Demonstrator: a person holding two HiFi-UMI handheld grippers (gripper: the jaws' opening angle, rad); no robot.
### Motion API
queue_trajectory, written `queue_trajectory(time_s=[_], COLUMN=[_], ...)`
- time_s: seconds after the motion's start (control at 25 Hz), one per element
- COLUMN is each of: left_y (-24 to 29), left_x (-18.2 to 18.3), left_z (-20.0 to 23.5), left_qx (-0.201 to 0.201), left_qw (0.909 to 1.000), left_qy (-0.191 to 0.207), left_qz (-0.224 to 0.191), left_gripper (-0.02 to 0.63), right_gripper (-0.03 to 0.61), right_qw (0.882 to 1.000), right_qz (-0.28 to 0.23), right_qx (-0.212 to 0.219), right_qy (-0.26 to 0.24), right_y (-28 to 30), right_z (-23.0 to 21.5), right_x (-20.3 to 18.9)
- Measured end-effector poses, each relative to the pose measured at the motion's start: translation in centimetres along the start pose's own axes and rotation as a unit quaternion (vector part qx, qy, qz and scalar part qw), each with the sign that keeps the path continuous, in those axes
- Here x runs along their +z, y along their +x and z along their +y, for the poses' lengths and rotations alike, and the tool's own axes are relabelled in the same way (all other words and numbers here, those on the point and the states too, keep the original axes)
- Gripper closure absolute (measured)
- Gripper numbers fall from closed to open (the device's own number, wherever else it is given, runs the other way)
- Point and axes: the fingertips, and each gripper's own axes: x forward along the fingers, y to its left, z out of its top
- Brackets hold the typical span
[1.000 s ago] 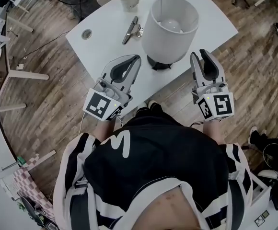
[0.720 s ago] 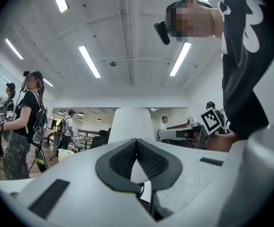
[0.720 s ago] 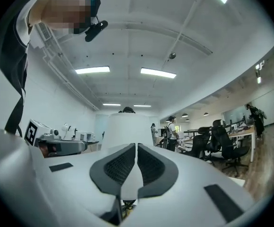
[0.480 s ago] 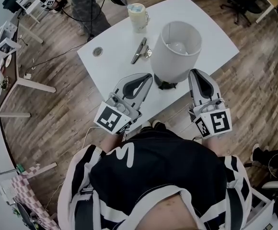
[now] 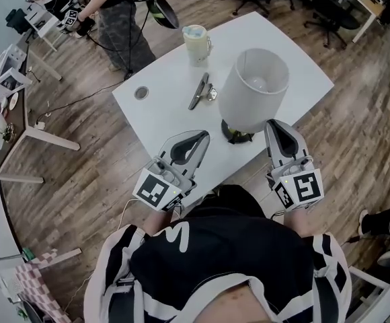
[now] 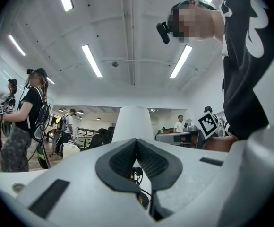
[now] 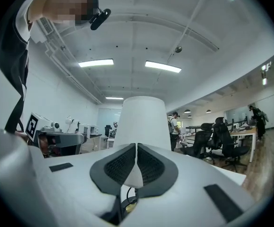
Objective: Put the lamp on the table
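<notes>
My right hand-held gripper (image 5: 276, 126) and my left hand-held gripper (image 5: 196, 138) were both clenched on nothing, held level at the near edge of the bench (image 5: 156, 113). Just beyond them the lamp (image 5: 252, 89) stood upright on the bench by that edge, so I judged it needed no grip

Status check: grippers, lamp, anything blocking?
Left gripper and right gripper shut, empty. Lamp upright on table, near its front edge, between them. Mug and metal tool farther back, not in the way.
</notes>
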Motion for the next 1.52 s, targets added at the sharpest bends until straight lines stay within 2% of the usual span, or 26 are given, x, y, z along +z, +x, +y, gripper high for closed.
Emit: queue_trajectory(time_s=[0.16,0.28,0.36,0.48,0.6,0.72,0.88,1.04,1.2,1.32,1.52], left_y=[-0.5,-0.8,-0.6,-0.5,-1.0,-1.6,-1.8,-3.0,-4.3,-5.4,-7.3], left_x=[-0.5,-0.3,-0.1,0.5,0.8,0.8,1.1,0.8,0.5,0.7,1.8], left_z=[-0.5,-1.5,-1.8,-3.2,-5.1,-8.0,-14.6,-20.0,-24.3,-26.6,-27.9], left_qx=[-0.013,-0.023,-0.022,-0.016,-0.008,0.001,-0.007,0.002,0.018,0.025,0.025], left_qw=[0.9999,0.9997,0.9997,0.9998,0.9997,0.9997,0.9995,0.9995,0.9995,0.9993,0.9993], left_qy=[-0.004,0.003,0.007,0.012,0.015,0.006,0.002,-0.004,-0.005,-0.006,-0.001], left_qz=[0.009,0.008,0.002,-0.008,-0.015,-0.022,-0.030,-0.031,-0.028,-0.028,-0.029], left_gripper=[0.609,0.609,0.609,0.609,0.609,0.609,0.609,0.609,0.609,0.609,0.609], right_gripper=[0.552,0.552,0.552,0.552,0.552,0.552,0.552,0.552,0.552,0.552,0.552], right_qw=[0.999,0.999,0.999,0.997,0.998,0.997,0.996,0.997,0.996,0.994,0.993], right_qz=[-0.005,-0.007,-0.015,-0.013,-0.002,0.012,0.011,0.016,0.019,0.020,0.016], right_qx=[-0.012,-0.013,-0.017,-0.004,0.014,0.025,0.024,0.030,0.058,0.083,0.089], right_qy=[0.036,0.033,0.048,0.076,0.068,0.074,0.084,0.076,0.062,0.068,0.070], right_y=[-0.9,-1.9,-2.3,-3.3,-5.2,-8.4,-14.4,-18.6,-21.4,-23.0,-24.5], right_z=[0.7,0.8,0.3,0.6,2.2,3.4,3.6,4.0,6.0,7.8,9.3], right_x=[-0.6,-0.5,-0.4,-0.9,-1.5,-2.1,-1.7,-1.9,-2.3,-2.3,-1.8])
